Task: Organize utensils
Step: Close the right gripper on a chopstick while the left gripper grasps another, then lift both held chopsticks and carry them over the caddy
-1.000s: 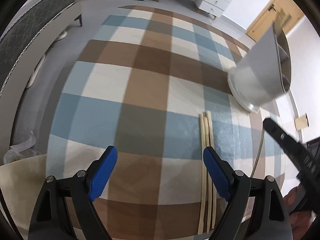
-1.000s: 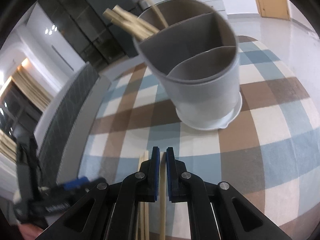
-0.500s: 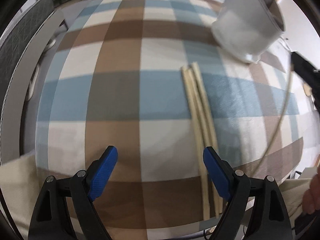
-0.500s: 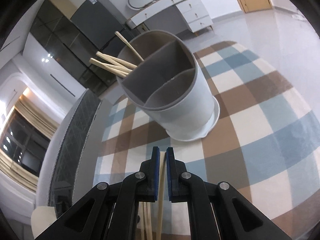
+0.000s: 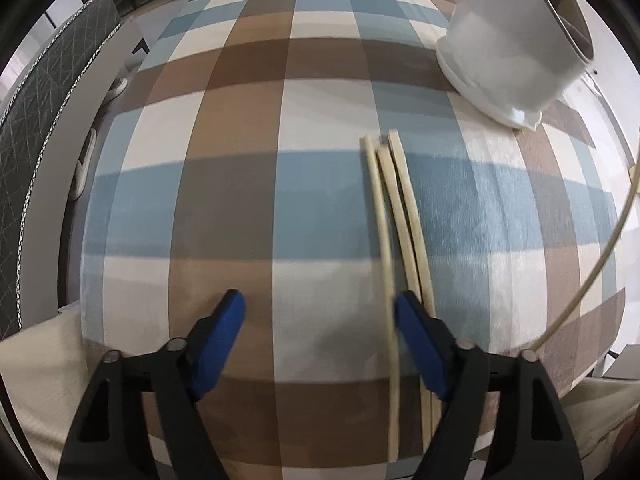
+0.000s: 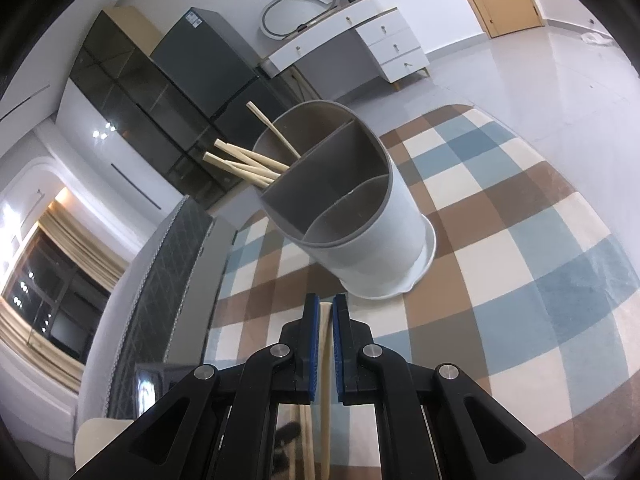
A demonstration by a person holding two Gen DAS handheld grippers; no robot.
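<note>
Loose chopsticks: 3 pale wooden chopsticks lie side by side on the checked cloth, tips toward 12 o'clock, touching along most of their length.
Held chopstick: 1 chopstick sits between the blue pads of the right gripper; in the left wrist view it shows as a thin curved line at 3 o'clock.
Stored chopsticks: 4 stick out of the far compartment of the utensil holder, leaning toward 10 o'clock.
Utensil holder: 1 white round caddy with a grey liner split into 3 compartments; the 2 near ones look empty. It stands on the cloth at 1 o'clock of the loose chopsticks, well apart from them.
Left gripper: points almost straight down at the cloth; jaws are closing, nothing pinched yet. Its right pad sits over the middle and right chopsticks; the leftmost one passes just inside that pad.
Right gripper: pads pressed together on the 1 chopstick, aimed toward the holder.
Writing: 1 label on the dark fridge, too small to read.
</note>
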